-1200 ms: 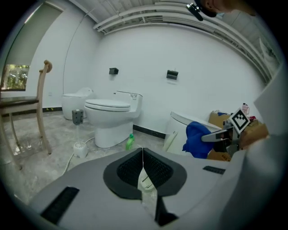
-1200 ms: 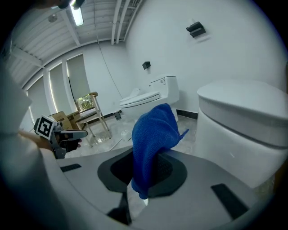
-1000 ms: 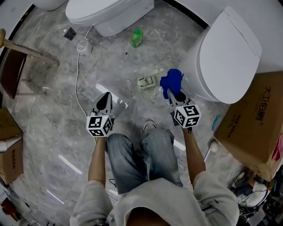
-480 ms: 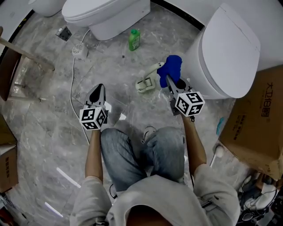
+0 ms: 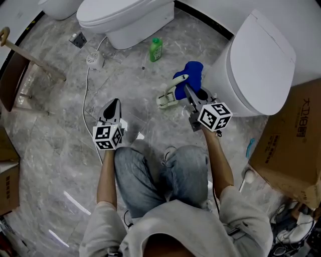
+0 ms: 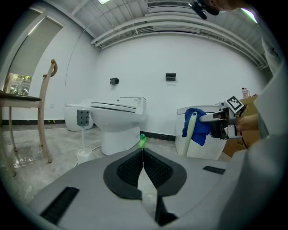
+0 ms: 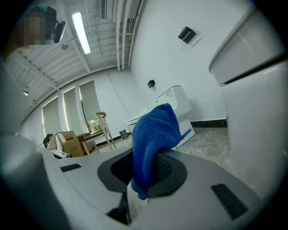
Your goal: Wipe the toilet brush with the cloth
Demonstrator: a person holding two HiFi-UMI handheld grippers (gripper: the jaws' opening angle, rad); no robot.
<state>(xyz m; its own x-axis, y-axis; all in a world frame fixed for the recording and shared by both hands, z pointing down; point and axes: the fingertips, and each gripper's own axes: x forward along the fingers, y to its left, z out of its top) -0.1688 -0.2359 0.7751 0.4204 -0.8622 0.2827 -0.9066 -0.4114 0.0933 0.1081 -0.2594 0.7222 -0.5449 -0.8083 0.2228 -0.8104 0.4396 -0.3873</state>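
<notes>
The toilet brush (image 5: 169, 94) is found on the grey floor (image 5: 60, 150), near the middle of it. Its head is down on the floor. Its pale handle is tilted up toward the right. The top of the handle is seen against the blue cloth (image 5: 193, 73) and seems to touch it.

The cloth is held by the right gripper (image 5: 187, 90). In the right gripper view the jaws of the right gripper (image 7: 148, 173) are clamped on the cloth (image 7: 155, 132). The cloth is bunched up above the jaws, and a small end hangs down below them.

The left gripper (image 5: 114, 104) is held low over the floor, well apart from the brush. In the left gripper view the jaws of the left gripper (image 6: 142, 155) are pressed together, and nothing is held between them. From there, the brush (image 6: 191, 132) is seen standing in front of the cloth (image 6: 198, 126).

A white toilet (image 5: 261, 60) with its lid down is just beside the cloth, at the floor's right edge. A second toilet (image 5: 125, 15) is at the top edge. A green bottle (image 5: 156, 49) is stood on the floor near that toilet. A white cord (image 5: 88, 95) is laid along the floor at the left. A cardboard box (image 5: 293, 140) is at the right edge and a chair (image 5: 15, 75) is at the left edge.
</notes>
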